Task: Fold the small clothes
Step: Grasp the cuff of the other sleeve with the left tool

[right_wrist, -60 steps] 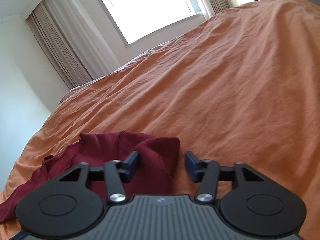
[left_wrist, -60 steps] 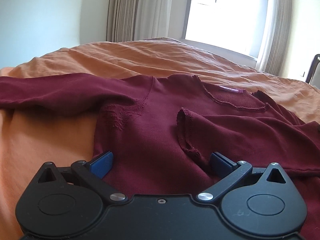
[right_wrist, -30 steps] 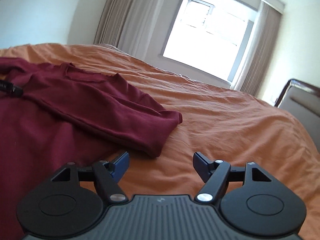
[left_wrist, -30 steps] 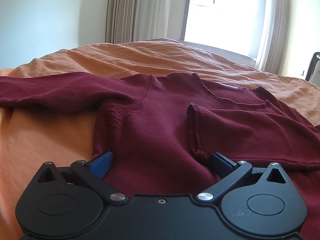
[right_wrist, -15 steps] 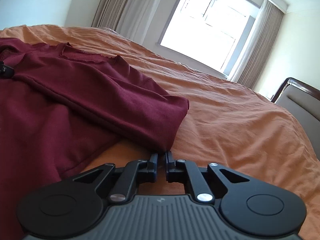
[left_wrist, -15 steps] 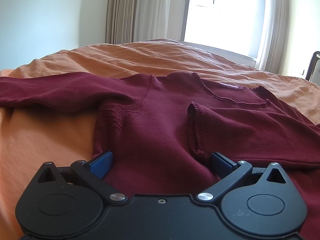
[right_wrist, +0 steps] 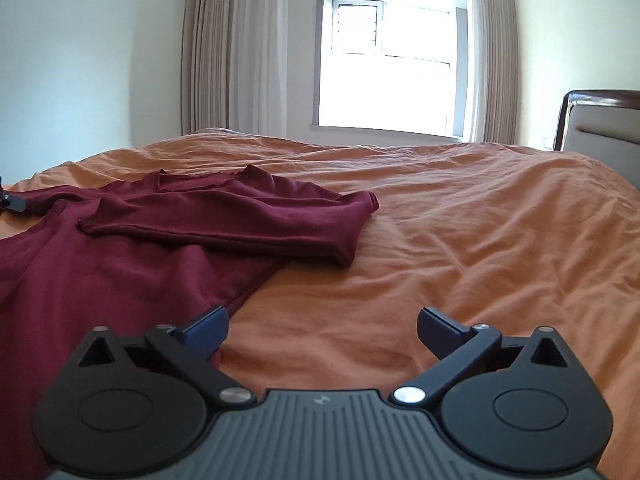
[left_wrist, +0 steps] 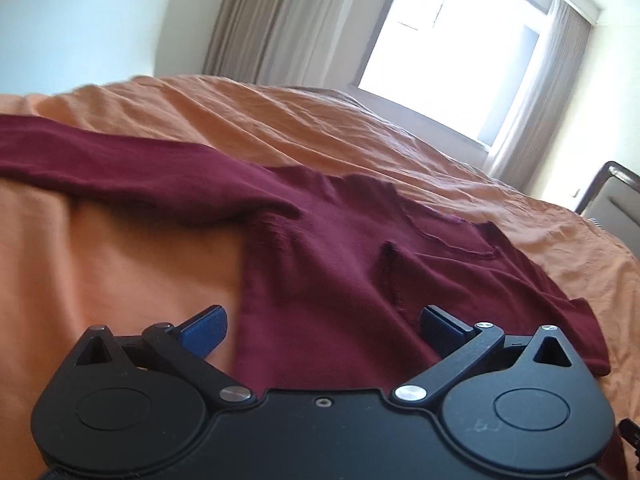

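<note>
A dark red long-sleeved shirt (left_wrist: 320,280) lies face up on the orange bed cover (left_wrist: 120,260). One sleeve (right_wrist: 224,224) is folded across its chest; the other sleeve (left_wrist: 120,168) stretches out to the left. My left gripper (left_wrist: 322,326) is open and empty, low over the shirt's left side edge. My right gripper (right_wrist: 322,328) is open and empty over the cover, its left finger at the shirt's right side edge (right_wrist: 240,292). The shirt's lower hem is hidden behind the gripper bodies.
The orange cover (right_wrist: 480,240) spreads wide to the right of the shirt. A headboard (right_wrist: 600,120) stands at the right. A window (right_wrist: 392,52) with curtains is at the far wall. The left gripper's tip (right_wrist: 12,202) shows at the far left.
My right gripper shut at the folded sleeve's end, then opened and drew back to the shirt's right edge. My left gripper shifted left and tilted, staying open.
</note>
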